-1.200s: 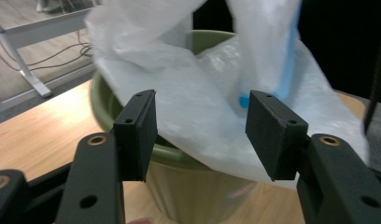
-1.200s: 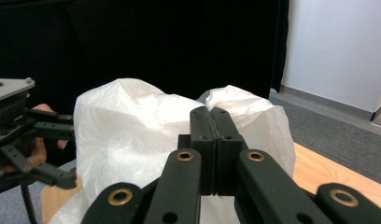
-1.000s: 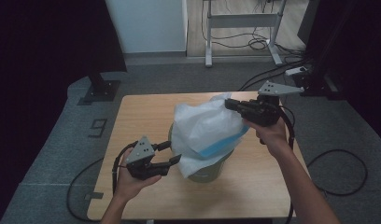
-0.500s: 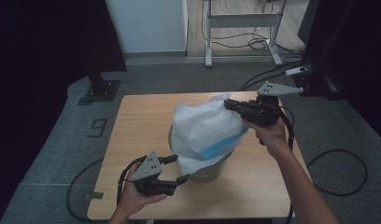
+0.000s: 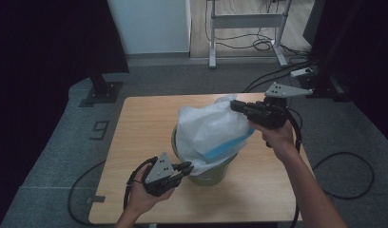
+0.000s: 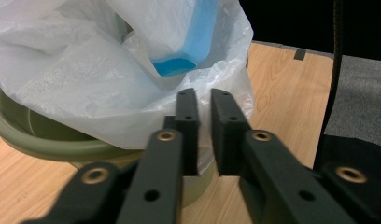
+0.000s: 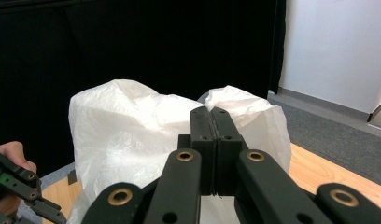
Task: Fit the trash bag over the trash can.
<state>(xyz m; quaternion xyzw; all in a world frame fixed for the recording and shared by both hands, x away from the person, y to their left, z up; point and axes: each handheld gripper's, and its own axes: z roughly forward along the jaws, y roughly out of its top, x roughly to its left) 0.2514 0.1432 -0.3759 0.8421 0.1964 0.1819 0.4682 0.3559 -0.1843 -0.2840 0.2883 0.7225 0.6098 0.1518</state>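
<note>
White plastic bag stood half-fitted in the green bin on the counter; right gripper pinched its far edge shut, left gripper, just closing, nipped the near hem, likely next pulling it over the bin's rim.

A light wooden table stands on grey carpet, with black cables looping across the floor to its left and right. Behind it a white wall panel rises between dark black curtains, and a black stand base rests at the left. Farther back, the white metal legs of a desk frame stand on a wood floor strewn with cables.
</note>
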